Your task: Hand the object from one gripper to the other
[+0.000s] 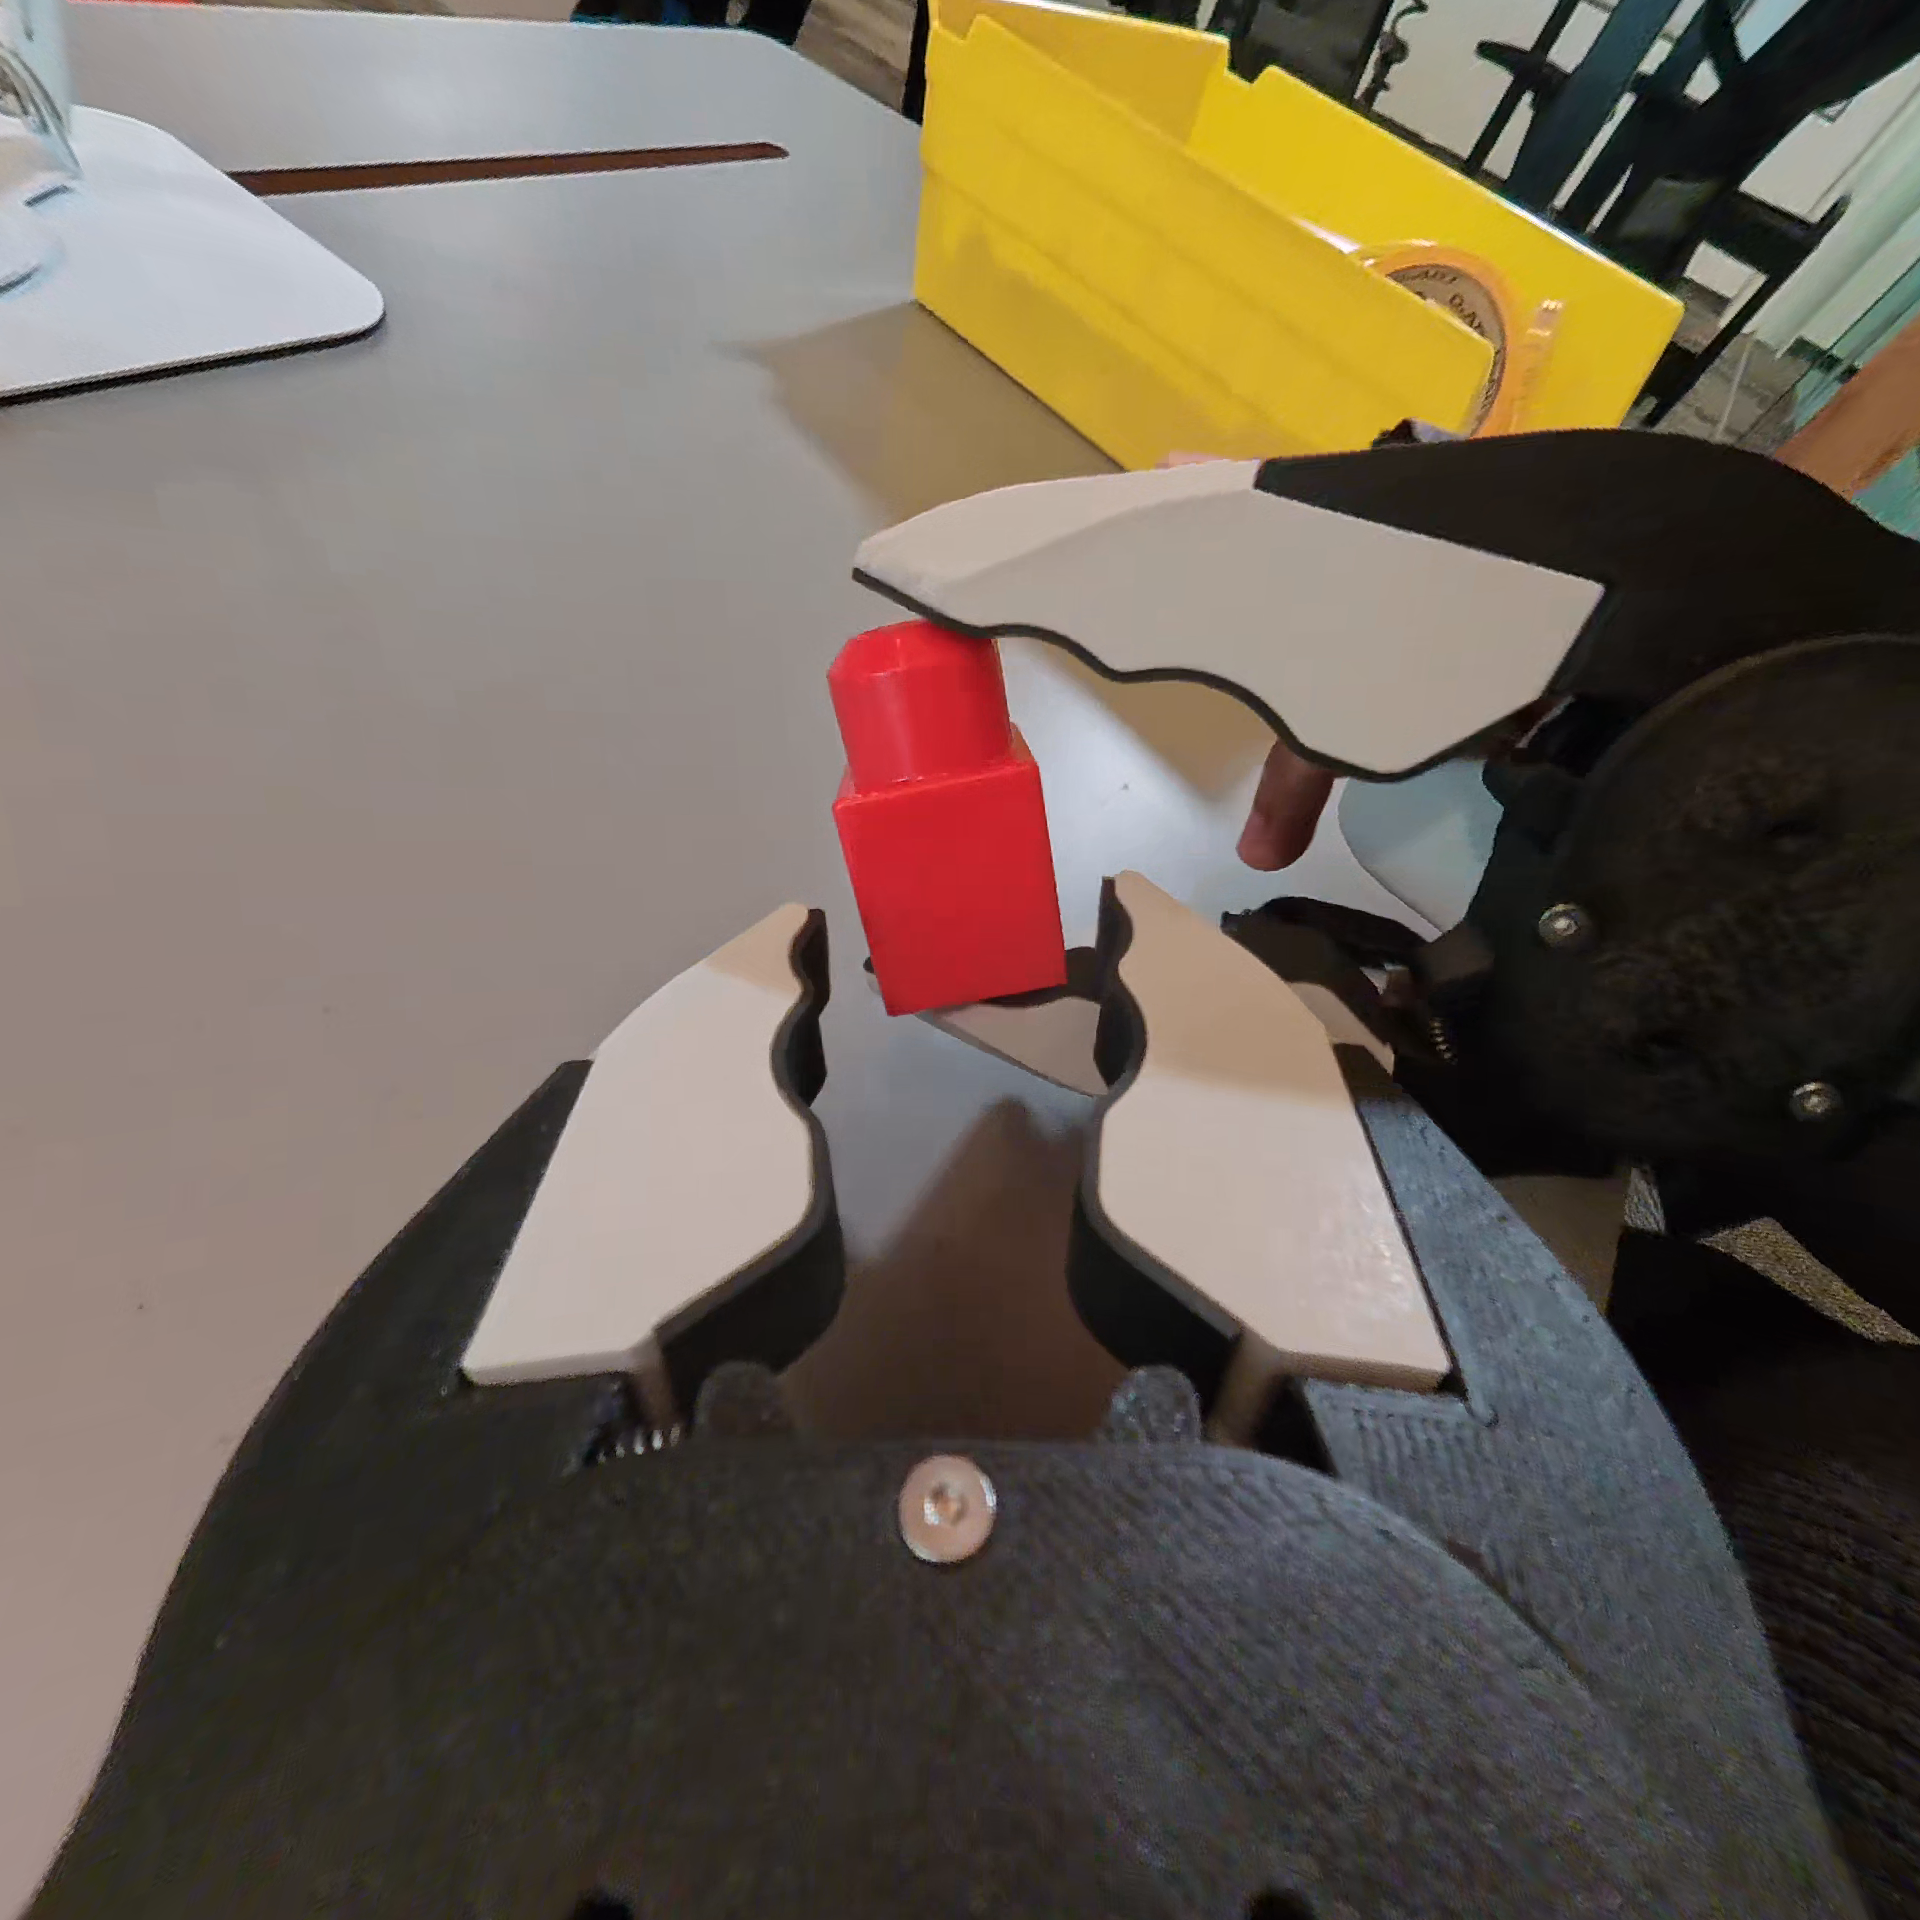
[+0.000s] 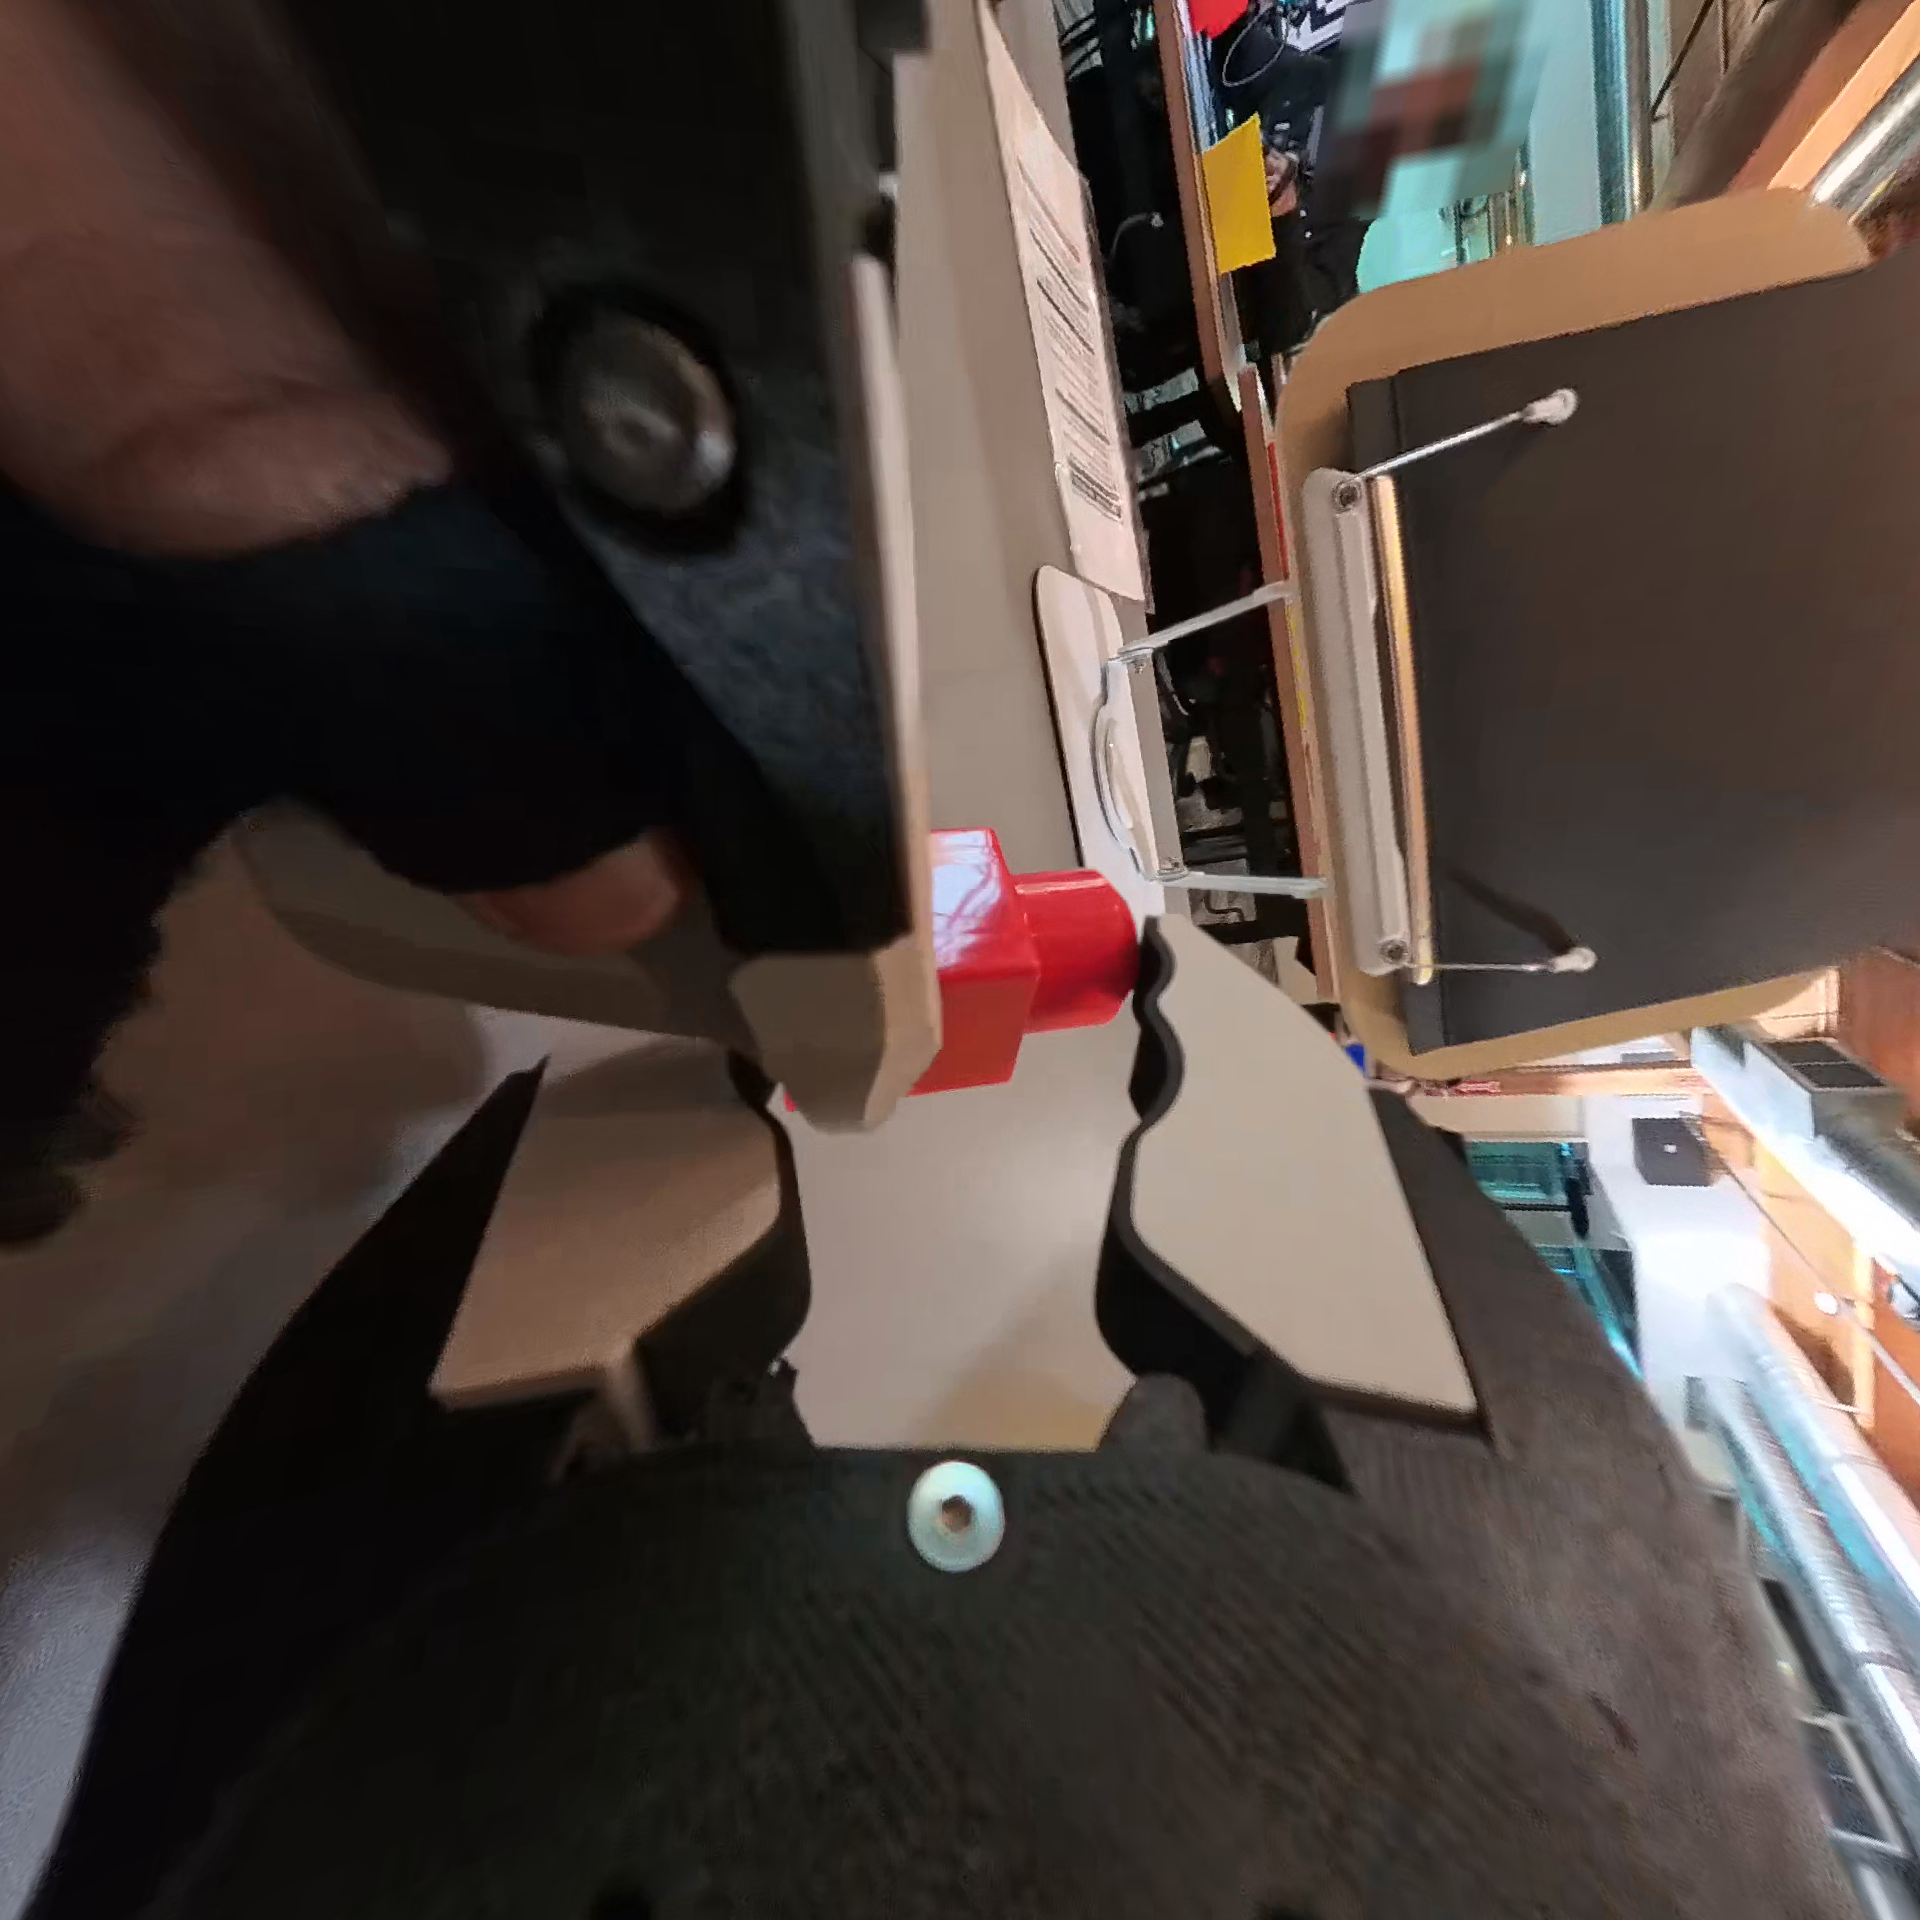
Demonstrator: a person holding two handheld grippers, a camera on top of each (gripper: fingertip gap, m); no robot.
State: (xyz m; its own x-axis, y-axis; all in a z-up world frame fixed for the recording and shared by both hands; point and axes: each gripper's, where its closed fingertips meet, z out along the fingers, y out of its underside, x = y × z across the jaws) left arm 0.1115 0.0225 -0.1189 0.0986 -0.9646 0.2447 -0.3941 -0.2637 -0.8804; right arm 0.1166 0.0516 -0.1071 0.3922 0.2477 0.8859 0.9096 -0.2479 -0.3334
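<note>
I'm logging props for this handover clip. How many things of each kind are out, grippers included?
Red plastic studded block: 1
Yellow plastic bin: 1
Yellow tape roll in the bin: 1
Two-finger grippers, left gripper and right gripper: 2
Total: 5

The block is bright red, the bin is yellow, and the table is grey.

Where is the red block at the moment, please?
Above the table, the red block sits clamped top and bottom in the right gripper, just ahead of the open left gripper.
</note>
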